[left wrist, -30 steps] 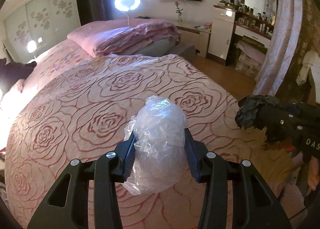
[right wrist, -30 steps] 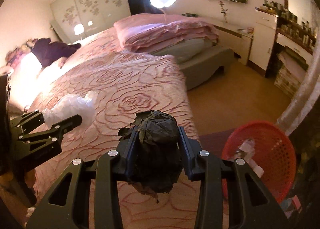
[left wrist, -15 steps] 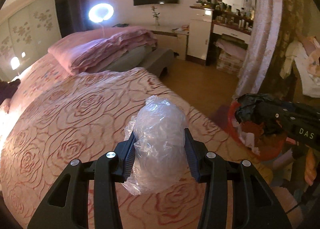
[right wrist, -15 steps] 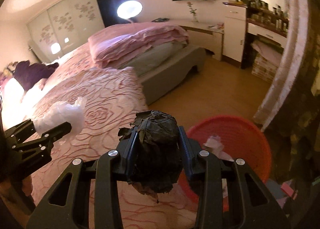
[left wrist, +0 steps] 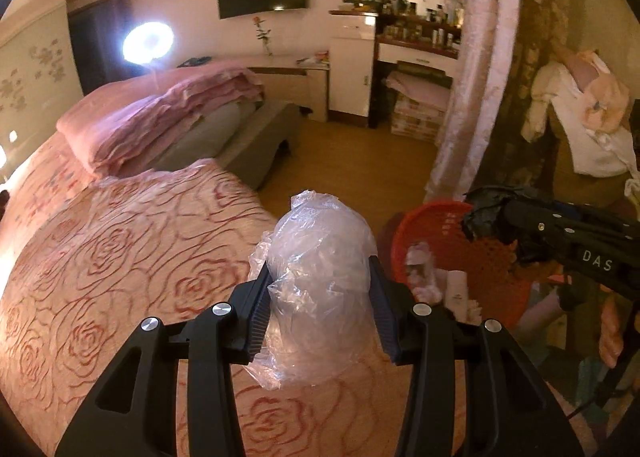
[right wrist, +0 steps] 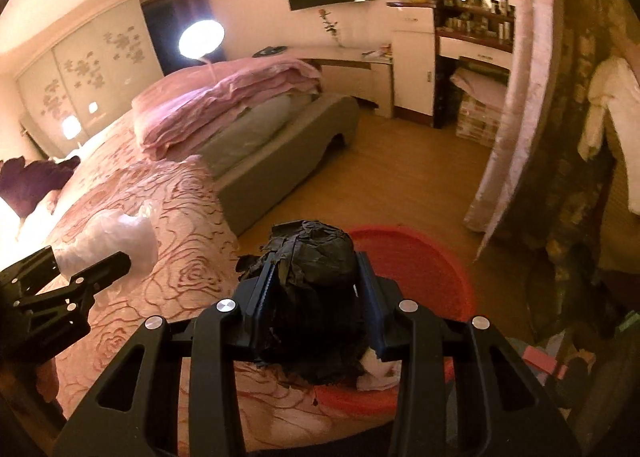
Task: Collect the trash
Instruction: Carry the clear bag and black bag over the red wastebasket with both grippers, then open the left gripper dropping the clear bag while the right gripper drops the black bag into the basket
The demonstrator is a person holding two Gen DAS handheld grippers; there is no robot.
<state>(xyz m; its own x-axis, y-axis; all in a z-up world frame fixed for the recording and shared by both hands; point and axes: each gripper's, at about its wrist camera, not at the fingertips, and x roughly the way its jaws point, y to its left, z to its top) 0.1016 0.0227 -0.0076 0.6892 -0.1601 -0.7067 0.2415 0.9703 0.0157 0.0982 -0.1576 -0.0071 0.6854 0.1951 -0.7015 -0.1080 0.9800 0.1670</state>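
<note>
Left tool [left wrist: 320,305], clamped on a clear bag [left wrist: 320,273], has swung from over the bed [left wrist: 120,257] toward its edge, so the red basket [left wrist: 432,225] now shows just beyond. Right tool [right wrist: 316,297], gripping a black wad [right wrist: 316,257], has moved likewise and now hangs over the basket's near rim [right wrist: 440,257]. Both pieces are thus nearly placed for dropping, the black one closer.

Glossy crinkled clear plastic bag [left wrist: 320,277], matt crumpled black bag [right wrist: 316,297]
</note>
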